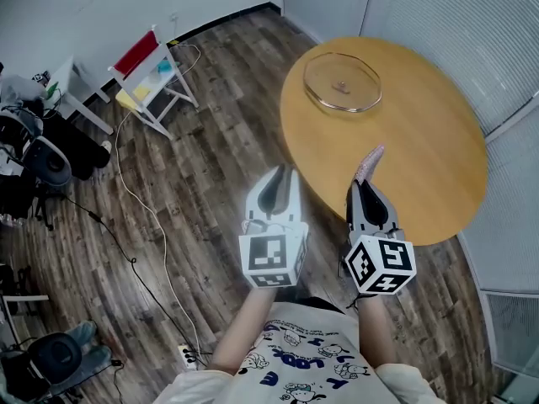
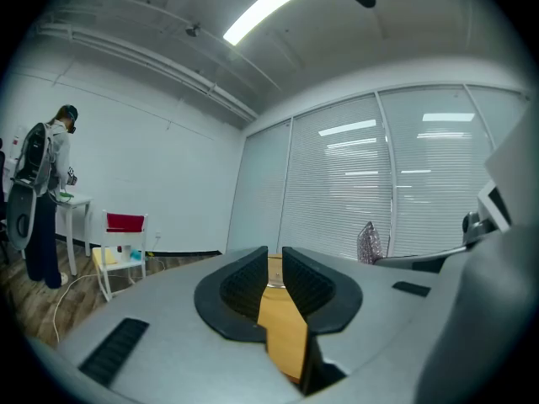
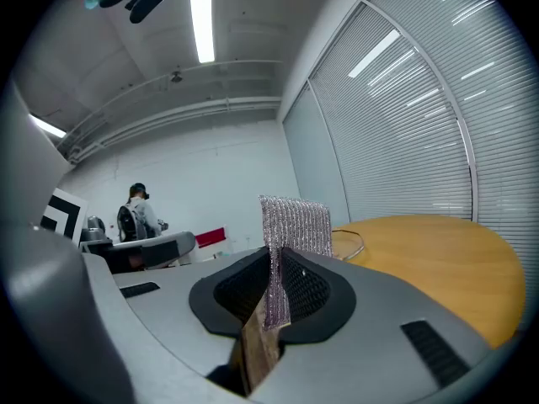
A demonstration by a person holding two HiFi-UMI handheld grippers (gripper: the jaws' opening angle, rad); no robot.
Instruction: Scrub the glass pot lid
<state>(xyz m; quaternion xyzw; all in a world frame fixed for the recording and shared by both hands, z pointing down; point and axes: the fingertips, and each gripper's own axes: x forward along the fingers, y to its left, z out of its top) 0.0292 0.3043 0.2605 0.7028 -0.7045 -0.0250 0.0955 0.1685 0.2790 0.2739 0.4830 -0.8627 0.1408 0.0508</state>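
The glass pot lid (image 1: pixel 342 82) lies flat on the far left part of the round wooden table (image 1: pixel 438 150), its small knob showing at its centre. It is well apart from both grippers. In the right gripper view its clear rim (image 3: pixel 352 244) shows on the tabletop just right of the cloth.

The right gripper (image 1: pixel 364 185) hangs over the table's near edge. Its jaws are clamped on a silvery mesh scrubbing cloth (image 3: pixel 292 224), which stands up out of them and points toward the lid.

The left gripper (image 1: pixel 280 175) is just beside the right one, on its left. It is over the dark wood floor (image 1: pixel 210 141), near the table's left edge. Its jaws (image 2: pixel 275 257) stand nearly together, with only a slim gap between the ribbed pads. Nothing is in the gap, and the tabletop shows through it.

Far to the left stands a white folding chair (image 1: pixel 150 74) with a red back. A thin white cable (image 1: pixel 139 204) trails across the floor toward the near side. A person with a backpack (image 3: pixel 139 213) stands at the far wall.
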